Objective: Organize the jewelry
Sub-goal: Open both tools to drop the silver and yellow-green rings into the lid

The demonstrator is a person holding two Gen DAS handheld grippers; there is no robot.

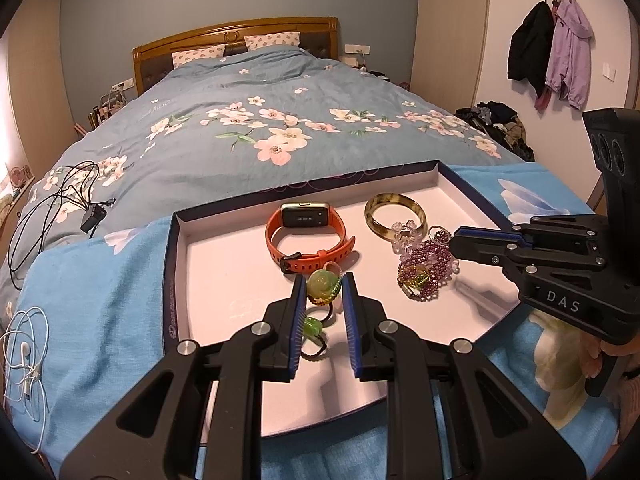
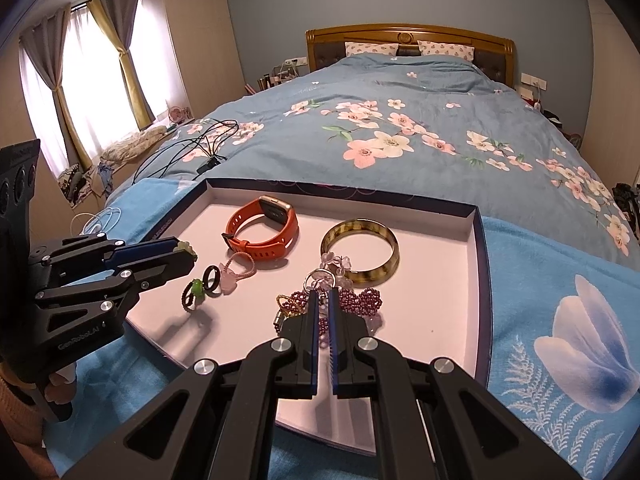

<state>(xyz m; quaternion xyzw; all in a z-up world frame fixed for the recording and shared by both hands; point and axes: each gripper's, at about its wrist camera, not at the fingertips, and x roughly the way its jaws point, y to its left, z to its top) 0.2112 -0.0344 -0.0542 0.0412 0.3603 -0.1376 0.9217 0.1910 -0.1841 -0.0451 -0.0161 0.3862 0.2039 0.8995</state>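
Jewelry lies in a shallow box lid [image 1: 176,264] with a pale pink floor, set on a light blue flowered blanket [image 1: 100,280] at the foot of the bed [image 1: 240,92].

Your left gripper [image 1: 323,286], low centre of the left wrist view, is closed on a pale green carved pendant [image 1: 320,284]; both blue pads press its sides, and its dark cord with a green bead [image 1: 312,326] hangs below onto the lid floor. In the right wrist view the same gripper [image 2: 186,250] enters from the left edge with the pendant at its tip.

Your right gripper [image 2: 324,296], bottom centre of the right wrist view, has its jaws drawn together at the tips over a heap of purple bead strands [image 2: 360,300]. You cannot tell from either view whether a strand or the small metal ring [image 2: 318,280] just ahead of the tips is pinched.

Orange smartwatch [image 1: 308,236] sits at the lid's middle. Amber bangle [image 1: 394,212] lies to its right, with clear crystal beads [image 1: 404,232] touching its near edge.

Black cable [image 1: 60,200] and white earphones [image 1: 24,360] lie at the left of the frame, outside the lid.
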